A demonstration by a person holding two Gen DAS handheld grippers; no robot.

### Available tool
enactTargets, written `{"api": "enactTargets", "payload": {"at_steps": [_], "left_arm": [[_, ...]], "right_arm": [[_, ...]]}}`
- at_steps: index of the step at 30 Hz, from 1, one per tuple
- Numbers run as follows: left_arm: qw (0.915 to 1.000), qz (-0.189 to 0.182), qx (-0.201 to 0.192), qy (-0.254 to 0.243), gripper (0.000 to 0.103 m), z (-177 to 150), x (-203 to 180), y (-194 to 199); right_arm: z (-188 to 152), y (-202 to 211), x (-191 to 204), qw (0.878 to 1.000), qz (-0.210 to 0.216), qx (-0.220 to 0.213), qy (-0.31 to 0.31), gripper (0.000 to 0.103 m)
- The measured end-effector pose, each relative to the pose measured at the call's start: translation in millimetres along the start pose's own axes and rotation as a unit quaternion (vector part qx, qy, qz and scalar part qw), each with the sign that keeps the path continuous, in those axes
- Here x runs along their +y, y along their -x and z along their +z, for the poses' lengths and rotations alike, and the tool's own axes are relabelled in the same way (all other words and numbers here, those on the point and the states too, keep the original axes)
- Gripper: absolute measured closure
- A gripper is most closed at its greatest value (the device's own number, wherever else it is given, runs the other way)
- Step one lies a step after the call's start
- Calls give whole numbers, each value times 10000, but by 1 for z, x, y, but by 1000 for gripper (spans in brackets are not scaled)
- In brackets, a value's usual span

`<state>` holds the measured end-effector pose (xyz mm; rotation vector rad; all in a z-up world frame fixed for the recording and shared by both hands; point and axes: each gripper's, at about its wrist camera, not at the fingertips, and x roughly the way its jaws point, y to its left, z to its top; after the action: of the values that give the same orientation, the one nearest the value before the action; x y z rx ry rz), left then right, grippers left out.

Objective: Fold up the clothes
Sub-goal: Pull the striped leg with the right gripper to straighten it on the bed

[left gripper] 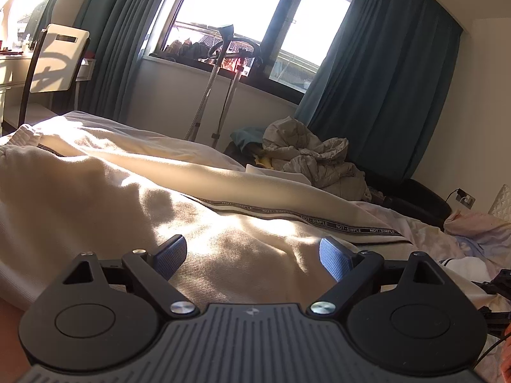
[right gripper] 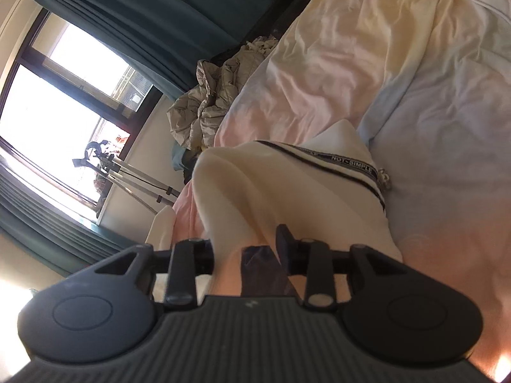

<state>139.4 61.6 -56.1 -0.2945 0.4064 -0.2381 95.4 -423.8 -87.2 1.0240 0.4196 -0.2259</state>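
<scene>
My left gripper [left gripper: 252,257] hangs just above the cream trousers [left gripper: 127,198], its jaws wide apart and holding nothing. The trousers lie spread on the bed [right gripper: 447,111], with a black stripe [left gripper: 319,217] along the side that reads NOT-SIMPLE. My right gripper [right gripper: 260,249] has its jaws narrow, pinched on a fold of the trousers [right gripper: 255,191], and the cloth rises from the pastel sheet toward me. A grey jacket [left gripper: 313,159] lies crumpled beside the bed, near the curtain [left gripper: 383,89].
</scene>
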Motion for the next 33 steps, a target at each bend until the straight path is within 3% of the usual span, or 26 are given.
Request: {"api": "enactTargets", "payload": {"at_steps": [3,6,10,12,14,19,24,25,26,28,30,33], "left_arm": [[10000,-22,20,-22,11,-2,-1,1],[10000,-19,15,-21,11,-2,-3,4],[10000,-29,-4,-17,11,-2,-6,10],[10000,-21,-6,-8,11,-3,-7,11],[10000,-23,11,11,11,-3,-7,13],[10000,20,-29,-7,11,-4,-8,17],[10000,90,-11,-9,11,-5,-8,15],[9999,111,-2,-12,11,-5,-8,15],[9999,130,8,-6,11,-6,-8,15],[9999,164,25,8,11,-6,-8,15],[9998,198,27,40,11,-6,-7,15],[9996,257,42,78,11,-7,-5,14]], "right_arm": [[-2,14,-14,9990,9,-47,-451,46],[1,30,-25,9965,95,-179,-814,43],[10,44,-27,9949,-307,-524,-802,34],[14,35,-34,9942,-543,-376,-852,29],[10,21,-50,9893,-667,-20,-1301,28],[-4,6,-79,9685,-805,539,-2293,22],[3,-9,-72,9763,-767,449,-1976,20],[5,-12,-69,9782,-768,424,-1882,26],[7,-15,-67,9801,-768,400,-1788,51],[11,-22,-63,9835,-768,351,-1599,86],[16,-26,-57,9875,-793,237,-1338,95],[35,-14,-30,9921,-1034,-684,-193,96]]}}
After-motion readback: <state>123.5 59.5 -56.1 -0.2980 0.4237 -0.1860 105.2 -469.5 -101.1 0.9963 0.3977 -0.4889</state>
